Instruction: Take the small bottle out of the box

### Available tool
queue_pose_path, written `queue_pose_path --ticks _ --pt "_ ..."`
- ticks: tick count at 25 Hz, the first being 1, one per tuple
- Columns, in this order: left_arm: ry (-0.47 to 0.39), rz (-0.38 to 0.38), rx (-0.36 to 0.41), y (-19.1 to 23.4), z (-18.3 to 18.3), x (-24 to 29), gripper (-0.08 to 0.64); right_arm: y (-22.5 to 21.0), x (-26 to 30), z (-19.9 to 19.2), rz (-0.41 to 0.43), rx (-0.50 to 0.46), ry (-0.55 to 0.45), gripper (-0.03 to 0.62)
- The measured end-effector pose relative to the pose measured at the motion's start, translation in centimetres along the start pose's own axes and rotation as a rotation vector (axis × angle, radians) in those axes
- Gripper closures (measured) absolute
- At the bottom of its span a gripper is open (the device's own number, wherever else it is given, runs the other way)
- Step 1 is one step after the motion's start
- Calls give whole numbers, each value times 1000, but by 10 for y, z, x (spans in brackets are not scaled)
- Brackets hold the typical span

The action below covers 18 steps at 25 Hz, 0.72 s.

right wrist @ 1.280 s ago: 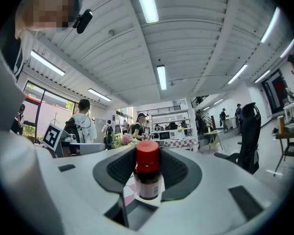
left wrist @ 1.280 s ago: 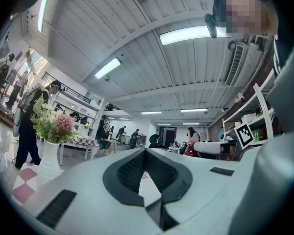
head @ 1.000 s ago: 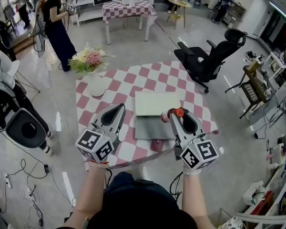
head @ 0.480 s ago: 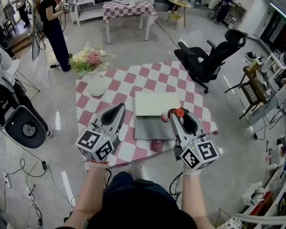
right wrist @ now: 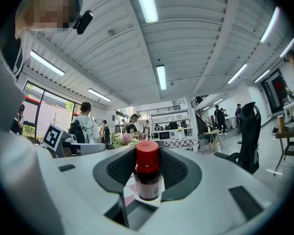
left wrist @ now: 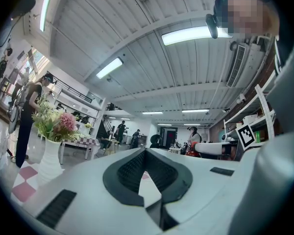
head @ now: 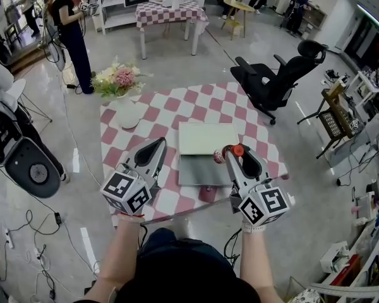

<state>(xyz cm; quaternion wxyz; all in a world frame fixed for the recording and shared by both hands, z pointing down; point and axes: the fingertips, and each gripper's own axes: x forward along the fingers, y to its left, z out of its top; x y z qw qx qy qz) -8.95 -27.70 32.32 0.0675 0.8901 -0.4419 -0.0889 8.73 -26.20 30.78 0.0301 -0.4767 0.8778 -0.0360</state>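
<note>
Right gripper view: the small bottle (right wrist: pixel 148 180), dark glass with a red cap and a pale label, stands pinched between the jaws of the right gripper (right wrist: pixel 148 153), cap uppermost in that view. In the head view the bottle (head: pixel 230 151) is held in the air at the tip of the right gripper (head: pixel 235 154), out of the box (head: pixel 196 169) and over its right edge. The box lies open on the table (head: pixel 170 115), its white lid folded back beyond the grey base. The left gripper (left wrist: pixel 145 151) has its jaws pressed together with nothing between them, and it hangs over the table just left of the box. A white vase of flowers (head: pixel 117 81) stands at the table's far left corner, and a black office chair (head: pixel 275 77) is beyond the table's far right corner.
</note>
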Motion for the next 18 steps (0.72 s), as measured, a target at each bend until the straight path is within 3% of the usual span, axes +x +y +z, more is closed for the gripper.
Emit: queue_pose_path --ticks 18 --pt "10 2 -11 5 -8 1 558 -1 3 -5 0 9 5 446"
